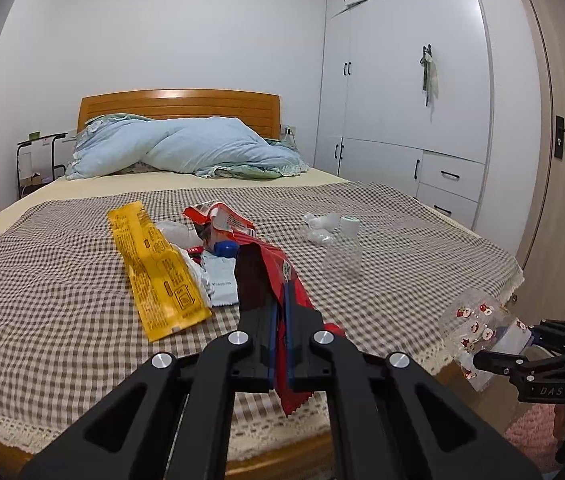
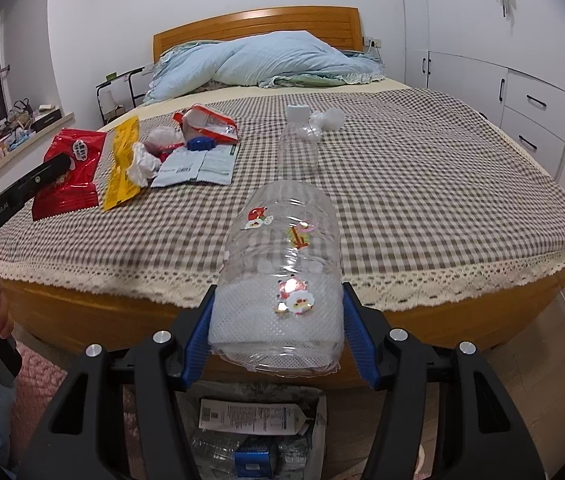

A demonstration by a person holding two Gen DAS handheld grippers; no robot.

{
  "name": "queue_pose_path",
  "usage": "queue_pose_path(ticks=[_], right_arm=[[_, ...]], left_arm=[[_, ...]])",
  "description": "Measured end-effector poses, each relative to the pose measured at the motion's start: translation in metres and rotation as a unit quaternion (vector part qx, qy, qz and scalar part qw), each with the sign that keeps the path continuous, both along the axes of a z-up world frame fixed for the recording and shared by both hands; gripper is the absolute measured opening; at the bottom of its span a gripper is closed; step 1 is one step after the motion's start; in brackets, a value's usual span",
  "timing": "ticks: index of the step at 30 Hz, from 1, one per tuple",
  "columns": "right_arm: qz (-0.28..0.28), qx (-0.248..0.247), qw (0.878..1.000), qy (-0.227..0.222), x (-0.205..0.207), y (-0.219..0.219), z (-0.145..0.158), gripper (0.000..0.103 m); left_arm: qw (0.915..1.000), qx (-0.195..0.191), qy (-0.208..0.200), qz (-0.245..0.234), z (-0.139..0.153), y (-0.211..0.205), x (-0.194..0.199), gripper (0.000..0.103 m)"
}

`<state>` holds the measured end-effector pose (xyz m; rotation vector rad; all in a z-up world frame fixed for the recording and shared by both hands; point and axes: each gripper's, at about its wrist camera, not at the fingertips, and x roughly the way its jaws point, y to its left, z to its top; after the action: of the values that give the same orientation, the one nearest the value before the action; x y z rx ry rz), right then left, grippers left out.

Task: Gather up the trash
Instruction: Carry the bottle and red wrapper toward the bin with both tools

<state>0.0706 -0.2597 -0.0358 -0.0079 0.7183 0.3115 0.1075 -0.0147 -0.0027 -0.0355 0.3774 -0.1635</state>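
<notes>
My left gripper (image 1: 280, 320) is pinched tight on a red snack wrapper (image 1: 282, 280), lifted above the foot of the checked bedspread (image 1: 62, 280). My right gripper (image 2: 276, 336) clamps a clear stickered plastic bottle (image 2: 282, 256) past the bed's edge, over a trash bag (image 2: 258, 424) on the floor. A yellow wrapper (image 1: 158, 272) and small clear bottle (image 1: 342, 256) lie on the bed.

Both wrist views low at the bed's (image 1: 62, 240) foot, facing headboard (image 2: 258, 24)

Ahead of the right tongs (image 2: 278, 320), open checked bedspread (image 2: 422, 184) is lying clear; a small upright clear plastic bottle (image 2: 298, 142) and a wrapper heap (image 2: 186, 148) are blocking the left.
</notes>
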Motion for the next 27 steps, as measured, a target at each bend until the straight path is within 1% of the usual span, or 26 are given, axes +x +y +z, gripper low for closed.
queue_pose_path(ticks=[14,27], right_arm=[[0.008,-0.006,1.0,0.017,-0.028,-0.009,-0.009,0.057],[0.02,-0.027,0.999,0.039,-0.046,-0.011,-0.02,0.057]], left_arm=[[0.9996,0.021,0.014,-0.014,-0.01,-0.017,-0.035,0.001],[0.9979,0.045,0.032,-0.034,-0.025,-0.034,-0.051,0.001]])
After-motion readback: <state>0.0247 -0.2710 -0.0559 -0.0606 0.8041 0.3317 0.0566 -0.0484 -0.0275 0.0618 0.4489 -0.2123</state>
